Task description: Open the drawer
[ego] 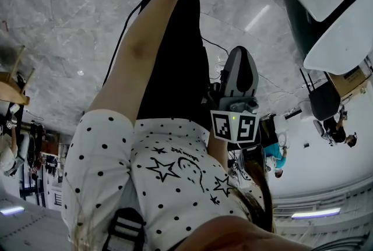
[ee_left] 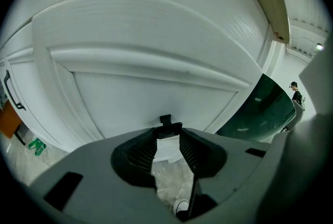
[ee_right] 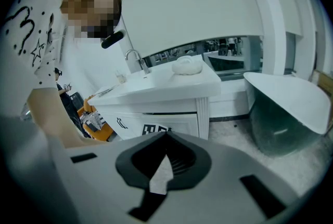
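— How is the left side placed?
— The bare left arm is stretched out straight. The grey two-jaw left tool slants downward, its jaws pressed on a small black bar handle.
— And the right?
— The grey two-jaw right tool is held close to the body and also slants downward. Its jaw tips are together with nothing between them.

light: bright, even; overhead strip lights
glare: white streaks on glossy floor
edges: fisheye bend; black corners in both gripper views
focus: near foreground soft
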